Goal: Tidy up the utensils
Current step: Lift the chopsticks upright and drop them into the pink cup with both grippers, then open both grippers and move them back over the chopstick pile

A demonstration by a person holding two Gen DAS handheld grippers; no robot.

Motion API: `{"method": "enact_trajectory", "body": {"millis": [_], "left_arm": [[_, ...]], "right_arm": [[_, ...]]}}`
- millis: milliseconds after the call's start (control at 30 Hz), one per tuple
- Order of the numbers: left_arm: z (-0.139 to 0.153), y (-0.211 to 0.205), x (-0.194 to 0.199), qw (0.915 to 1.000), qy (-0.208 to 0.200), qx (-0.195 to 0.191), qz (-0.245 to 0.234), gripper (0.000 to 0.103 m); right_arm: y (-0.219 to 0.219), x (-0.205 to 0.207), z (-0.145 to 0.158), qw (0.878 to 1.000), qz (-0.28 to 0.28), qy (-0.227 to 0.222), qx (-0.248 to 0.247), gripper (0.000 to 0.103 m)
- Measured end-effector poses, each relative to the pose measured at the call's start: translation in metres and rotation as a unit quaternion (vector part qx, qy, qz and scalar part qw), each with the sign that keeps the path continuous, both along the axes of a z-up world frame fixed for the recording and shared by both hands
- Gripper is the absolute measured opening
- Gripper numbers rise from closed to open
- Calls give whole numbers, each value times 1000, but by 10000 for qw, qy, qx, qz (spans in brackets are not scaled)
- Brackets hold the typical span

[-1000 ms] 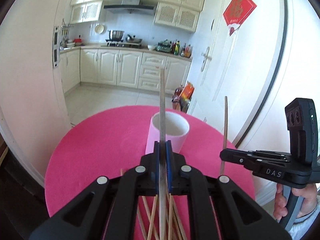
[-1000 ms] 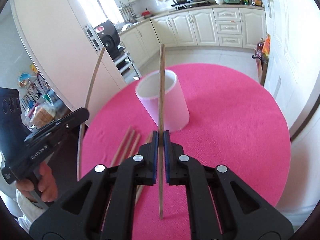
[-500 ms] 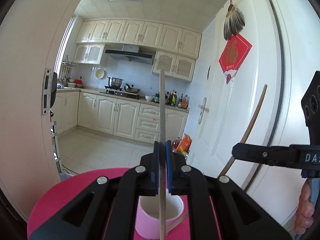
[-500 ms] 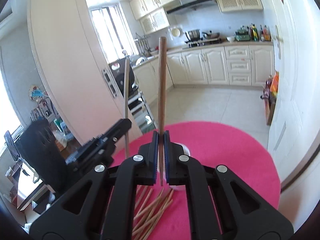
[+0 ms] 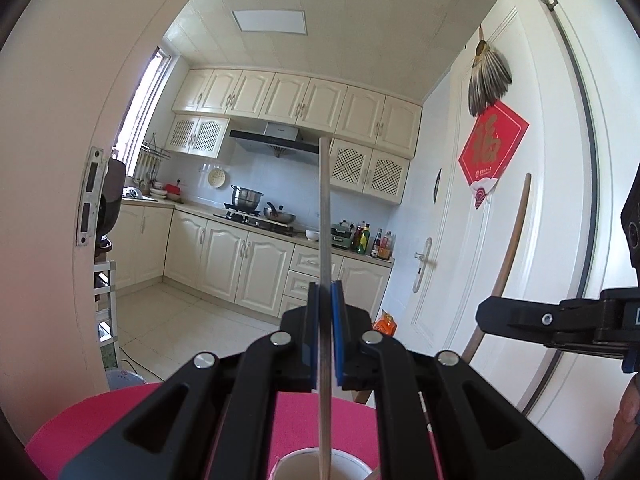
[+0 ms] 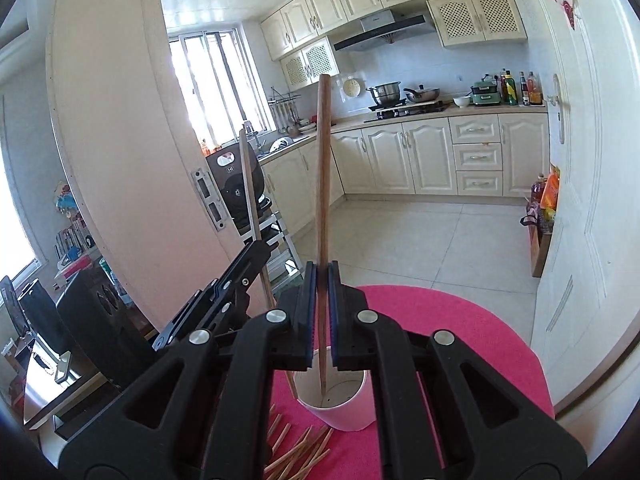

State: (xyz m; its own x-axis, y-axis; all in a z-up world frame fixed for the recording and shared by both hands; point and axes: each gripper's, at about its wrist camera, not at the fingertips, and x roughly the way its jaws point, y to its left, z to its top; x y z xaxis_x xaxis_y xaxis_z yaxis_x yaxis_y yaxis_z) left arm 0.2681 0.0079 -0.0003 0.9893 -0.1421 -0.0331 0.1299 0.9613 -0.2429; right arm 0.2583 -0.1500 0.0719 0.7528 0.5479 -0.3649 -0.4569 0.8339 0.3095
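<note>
Far left of the right wrist view: a bright window and shelves behind a pale door edge. Next in, the left gripper (image 6: 256, 252), black, reaching in from the lower left, jaws pinched on a pale chopstick (image 6: 251, 200) that stands nearly upright, its lower tip down at the left rim of the white cup (image 6: 348, 408). Centre: the right gripper (image 6: 320, 320), blue pads pressed tight on a darker brown chopstick (image 6: 323, 168), held upright with its thin lower end dipping inside the cup's mouth. Cup upright on the pink round table (image 6: 460, 340), directly below both grippers. Beside the cup's base, toward the lower left, a loose scatter of more chopsticks (image 6: 300, 452) lying flat on the pink surface. Right: kitchen cabinets, a stove with pots, then a white door. From the left wrist view, again left to right: door edge, kitchen, then the left gripper (image 5: 325, 332) in the centre with pads clamped on the pale chopstick (image 5: 325, 220), its lower end over the cup (image 5: 288, 466) at the bottom edge; whether it touches the inside, cannot tell. Further right, the brown chopstick (image 5: 514, 248) slanting up against the white door, gripped by the right gripper (image 5: 486, 314), entering from the right edge.
</note>
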Motion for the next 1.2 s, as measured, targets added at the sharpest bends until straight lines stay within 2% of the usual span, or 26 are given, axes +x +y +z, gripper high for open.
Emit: {"method": "enact_trajectory", "body": {"millis": [233,533,567,600,633,1100,1167,1200], "left_arm": [[-17,-4,5,9999,78,110,64,6],[-24,-7,2,9977,535,399,-112,7],[-24,-7,2,9974,578,405,-164,12],[-24,-7,0,9971,616,419,-182,24],[-23,-7,-2,9970,623,442,-159,28],[-9,-7,-33,9944,771,727,2,42],[-7,-6,-39,9939,792,761,16,44],[-5,-5,-43,9940,779,769,12,46]], "right_arm": [[1,10,-25,9996,-23,278,-65,6],[-1,14,-45,9987,-129,500,-32,6],[0,14,-46,9986,-148,507,-46,6],[0,14,-47,9985,-165,514,-58,6],[0,15,-49,9984,-179,530,-54,6],[4,2,-54,9977,-388,552,-107,7],[3,-1,-54,9977,-396,543,-128,13],[3,-4,-53,9977,-415,519,-134,25]]}}
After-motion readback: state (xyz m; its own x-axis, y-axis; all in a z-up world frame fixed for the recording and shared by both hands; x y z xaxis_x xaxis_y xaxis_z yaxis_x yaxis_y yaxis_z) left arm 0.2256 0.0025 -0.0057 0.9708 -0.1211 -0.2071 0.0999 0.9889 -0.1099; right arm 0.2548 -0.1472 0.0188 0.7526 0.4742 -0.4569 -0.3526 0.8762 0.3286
